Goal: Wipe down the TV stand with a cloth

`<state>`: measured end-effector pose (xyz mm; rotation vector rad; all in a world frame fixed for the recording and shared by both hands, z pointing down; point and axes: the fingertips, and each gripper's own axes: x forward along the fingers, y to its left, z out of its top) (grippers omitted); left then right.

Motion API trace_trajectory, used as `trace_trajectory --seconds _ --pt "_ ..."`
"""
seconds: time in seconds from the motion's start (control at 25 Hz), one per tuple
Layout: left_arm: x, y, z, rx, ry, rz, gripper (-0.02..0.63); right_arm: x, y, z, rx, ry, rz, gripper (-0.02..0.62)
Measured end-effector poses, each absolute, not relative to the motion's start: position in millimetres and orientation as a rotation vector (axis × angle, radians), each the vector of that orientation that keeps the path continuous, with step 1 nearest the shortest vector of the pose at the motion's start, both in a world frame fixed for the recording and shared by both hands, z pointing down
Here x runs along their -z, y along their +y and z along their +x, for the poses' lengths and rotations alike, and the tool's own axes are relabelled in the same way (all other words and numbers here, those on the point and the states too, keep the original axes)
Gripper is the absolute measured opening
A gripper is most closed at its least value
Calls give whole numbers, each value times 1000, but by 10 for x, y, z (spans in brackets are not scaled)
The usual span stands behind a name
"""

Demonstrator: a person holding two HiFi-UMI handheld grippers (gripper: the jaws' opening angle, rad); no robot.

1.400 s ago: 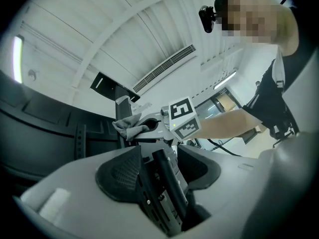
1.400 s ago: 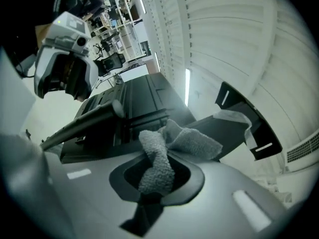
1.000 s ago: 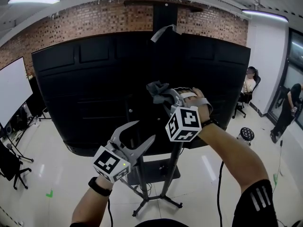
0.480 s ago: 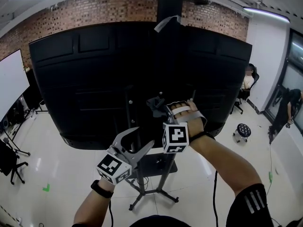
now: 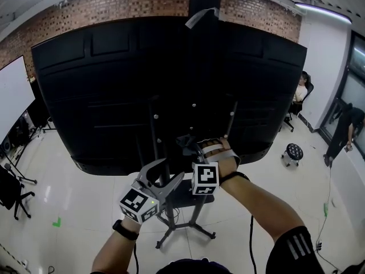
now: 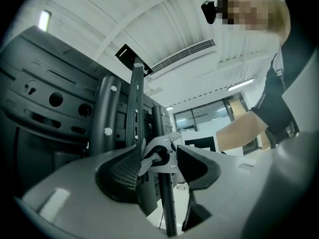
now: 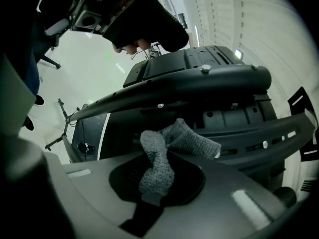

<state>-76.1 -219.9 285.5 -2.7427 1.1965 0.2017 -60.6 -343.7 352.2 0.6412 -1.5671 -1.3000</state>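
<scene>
The TV stand [image 5: 178,228] carries a big black screen seen from its back [image 5: 102,96], on dark upright poles [image 5: 154,131]. In the head view my right gripper [image 5: 193,146] is shut on a grey knitted cloth [image 5: 184,141], which sits against the stand near the screen's lower edge. The right gripper view shows the cloth [image 7: 158,169] bunched in the jaws of that gripper [image 7: 156,183], close to a curved black bracket [image 7: 199,81]. My left gripper [image 5: 166,174] hangs open lower left of it. A stand pole [image 6: 167,203] and the cloth [image 6: 145,164] show between the open jaws of the left gripper [image 6: 157,166].
A small shelf [image 5: 188,194] sits low on the stand above the splayed feet. A whiteboard [image 5: 11,104] and an office chair [image 5: 11,196] stand at the left. At the right are a round stool [image 5: 293,151] and two people [image 5: 348,124]. The floor is white tile.
My right gripper has carried the cloth down the stand, from the middle of the screen's back to its lower edge. The left gripper has stayed open and low.
</scene>
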Motion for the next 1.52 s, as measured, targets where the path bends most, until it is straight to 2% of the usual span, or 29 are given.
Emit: trace_trajectory --seconds 0.44,0.72,1.12,1.36,1.52 --pt "-3227 -2231 -703 -159 1249 -2795 252 -4010 -3378 -632 1211 -1657 602 34" --pt "-3068 -2204 -617 -171 1231 -2765 252 -3368 -2916 -526 1211 -2038 710 37" --pt "-2339 -2092 -104 -239 1080 -2661 252 -2138 -2686 227 1307 -2202 979 35" --pt "-2234 -2188 188 -235 1041 -2649 252 -1759 -2811 640 1410 -2184 1085 35" --pt "-2297 -2294 328 -223 1052 -2679 252 -1742 -3139 921 1321 -2197 1155 34"
